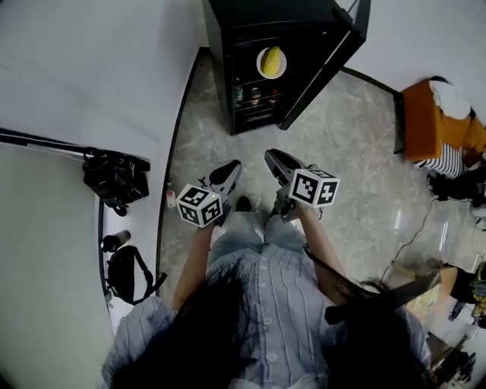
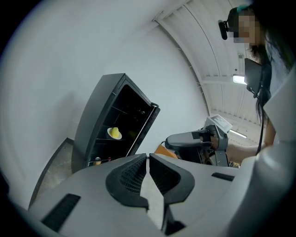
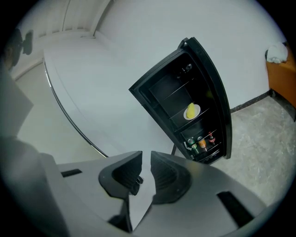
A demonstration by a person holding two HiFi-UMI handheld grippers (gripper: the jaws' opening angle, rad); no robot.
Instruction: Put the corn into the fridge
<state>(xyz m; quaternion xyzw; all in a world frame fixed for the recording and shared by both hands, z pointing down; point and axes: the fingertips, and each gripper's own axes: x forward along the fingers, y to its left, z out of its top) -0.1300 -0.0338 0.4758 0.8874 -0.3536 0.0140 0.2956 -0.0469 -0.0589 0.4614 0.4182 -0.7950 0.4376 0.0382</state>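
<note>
Both forearms (image 1: pixel 194 262) outstretched side by side, left tongs (image 2: pixel 148 159) closed, right tongs (image 3: pixel 146 159) barely parted.

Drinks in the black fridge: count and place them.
3, in a row on the bottom rack: green drink left, orange drink middle, dark red-labelled bottle right; others may be hidden.

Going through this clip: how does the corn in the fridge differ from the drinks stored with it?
The corn is a single yellow piece resting on a white plate. The drinks are several small containers of mixed colours standing upright in a row. The corn sits on a middle shelf, and the drinks are on a shelf lower down. Both are inside the fridge, whose door stands open.
</note>
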